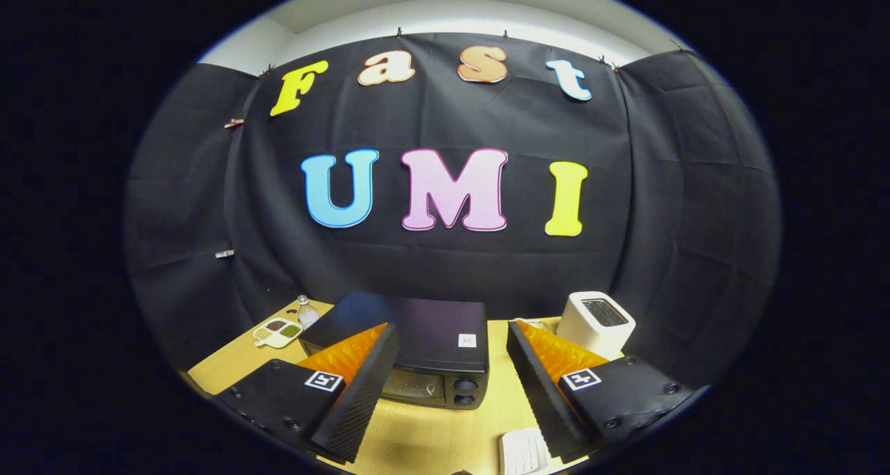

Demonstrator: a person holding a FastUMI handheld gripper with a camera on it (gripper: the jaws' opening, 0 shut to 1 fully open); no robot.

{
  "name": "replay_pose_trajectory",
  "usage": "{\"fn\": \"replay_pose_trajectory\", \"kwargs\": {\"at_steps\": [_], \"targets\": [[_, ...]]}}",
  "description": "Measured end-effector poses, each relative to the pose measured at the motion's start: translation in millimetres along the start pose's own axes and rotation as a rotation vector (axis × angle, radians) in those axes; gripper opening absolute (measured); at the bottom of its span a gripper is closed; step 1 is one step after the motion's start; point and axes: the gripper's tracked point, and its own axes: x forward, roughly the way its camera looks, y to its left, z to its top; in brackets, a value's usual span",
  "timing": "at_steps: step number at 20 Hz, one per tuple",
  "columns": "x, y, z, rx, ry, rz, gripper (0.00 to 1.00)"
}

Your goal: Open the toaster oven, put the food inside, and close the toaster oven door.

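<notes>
A black toaster oven [410, 339] sits on the wooden table [445, 437], just beyond my fingers, seen from above. Its door looks closed, with two dark knobs [464, 391] at the right of its front. My gripper [452, 381] hovers above the table in front of it, open, with nothing between the two black and orange fingers [361, 384]. The left finger covers part of the oven's front. Near the right finger's base a white ridged object [523, 453] lies on the table; I cannot tell what it is.
A white slot toaster [596, 324] stands to the right of the oven, behind the right finger. To the oven's left lie a white divided dish [277, 333] with small portions of food and a clear bottle [306, 312]. Black cloth walls close in behind.
</notes>
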Motion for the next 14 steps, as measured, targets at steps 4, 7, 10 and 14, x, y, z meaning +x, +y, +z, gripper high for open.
{"fn": "replay_pose_trajectory", "kwargs": {"at_steps": [4, 7, 10, 14], "targets": [[-18, -8, 9, 0.012, -0.042, -0.027, 0.98], [-25, -8, 11, 0.020, -0.053, -0.030, 0.98], [-27, -1, 11, 0.020, -0.055, -0.017, 0.98], [-28, 12, 13, 0.027, -0.057, 0.007, 0.98]]}}
